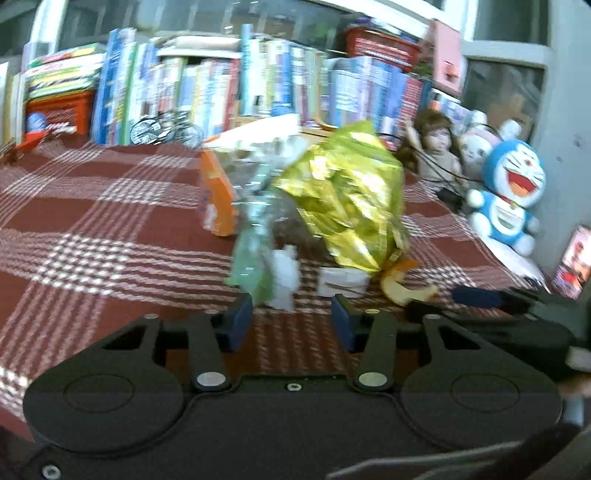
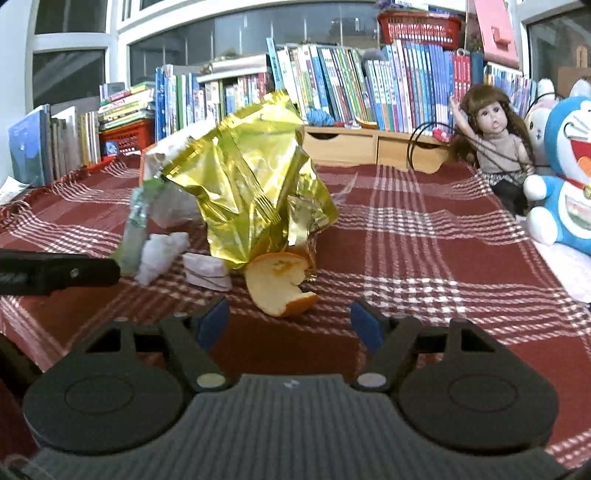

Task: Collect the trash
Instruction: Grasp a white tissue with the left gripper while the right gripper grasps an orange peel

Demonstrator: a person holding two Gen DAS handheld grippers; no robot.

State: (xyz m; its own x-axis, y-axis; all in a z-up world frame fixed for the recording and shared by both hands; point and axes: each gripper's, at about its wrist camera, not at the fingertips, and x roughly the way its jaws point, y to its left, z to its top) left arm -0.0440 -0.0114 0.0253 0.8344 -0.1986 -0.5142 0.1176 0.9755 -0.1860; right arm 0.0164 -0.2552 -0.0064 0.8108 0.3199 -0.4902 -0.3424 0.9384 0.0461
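Orange peel (image 2: 280,284) lies just ahead of the right gripper (image 2: 290,325), whose jaws stand apart and empty. The left gripper (image 1: 291,321), jaws likewise apart, faces a crumpled tissue (image 1: 284,277). Behind both, the gold foil bag (image 2: 251,184) leans over the pile on the plaid cloth (image 2: 424,240). A careless closing could nudge the peel under the bag or topple it. What the bag hides is unclear; the left view is probably too blurred to sort the wrappers.

A red plaid cloth (image 2: 424,236) covers the table. A row of upright books (image 2: 369,88) lines its far edge, with a wooden drawer unit (image 2: 354,147) in front. Windows (image 2: 70,62) with white frames stand behind. A red basket (image 2: 419,27) sits on the books.
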